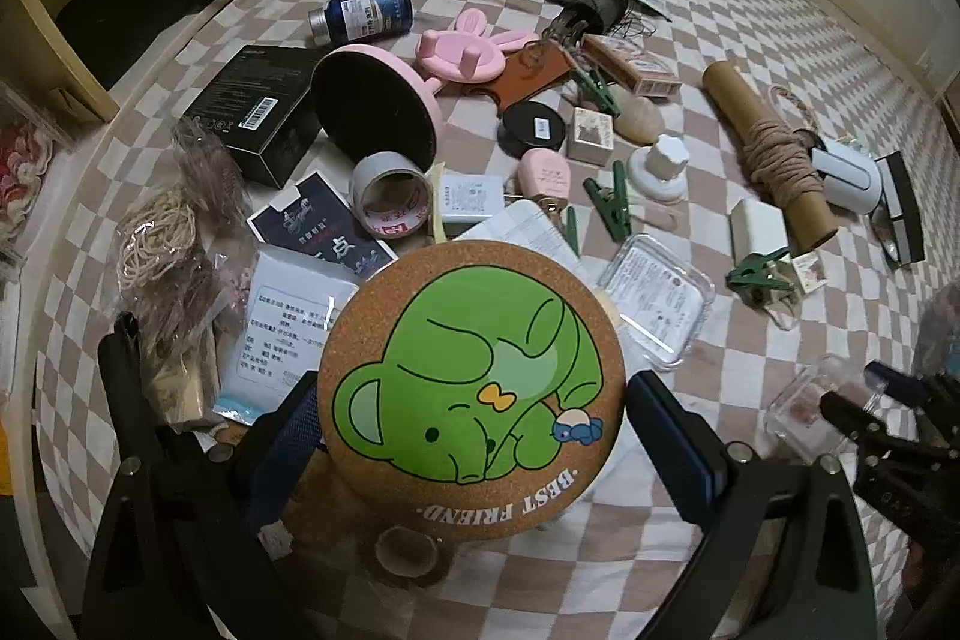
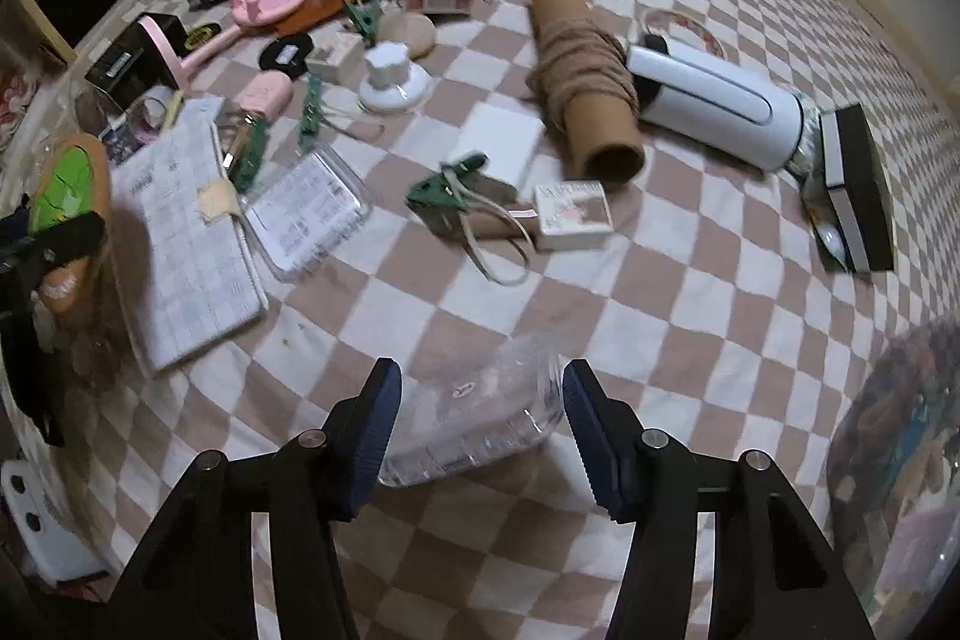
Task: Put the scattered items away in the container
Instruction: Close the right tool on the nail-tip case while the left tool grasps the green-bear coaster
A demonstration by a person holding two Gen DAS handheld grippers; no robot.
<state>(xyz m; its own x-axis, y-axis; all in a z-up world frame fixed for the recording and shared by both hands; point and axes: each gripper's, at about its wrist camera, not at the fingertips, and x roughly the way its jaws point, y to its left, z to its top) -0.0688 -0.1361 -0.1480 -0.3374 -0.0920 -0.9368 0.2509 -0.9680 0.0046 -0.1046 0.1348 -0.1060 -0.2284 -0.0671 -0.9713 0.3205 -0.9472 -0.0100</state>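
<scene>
1. Cork filled the left wrist view: a round coaster [image 1: 471, 391] printed with a green elephant sat clamped between the left gripper [image 1: 474, 430] pads, edge to edge, lifted above the checked bedspread [image 1: 750, 520].
2. In the right wrist view the right gripper [image 2: 477, 427] held a clear plastic box [image 2: 480, 424] between its pads, jaws at a middling width; the box looked blurred, and its contents could not be told.
3. Beside the coaster, toward the right gripper, a white booklet [image 2: 186, 232] lay flat on the bedspread, with a clear rectangular tray [image 2: 309, 214] touching its far edge.
4. Beyond the coaster, a tape roll [image 1: 390, 196] stood on its side, just beside a white charger [image 1: 471, 202] and a pink case [image 1: 545, 172].
5. Farther from the coaster than the tray, green clips [image 2: 441, 187] lay with a small printed box [image 2: 573, 214].
6. Farther still, a cardboard tube [image 2: 585, 76] wound with cord lay touching a white cylinder [image 2: 717, 106].
7. Well beyond the coaster, a black box [image 1: 258, 112], a pink-rimmed mirror [image 1: 375, 106], a pink rabbit holder [image 1: 474, 46] and a blue bottle [image 1: 363, 13] were scattered toward the bed's far side.
8. No container could be made out with certainty.
</scene>
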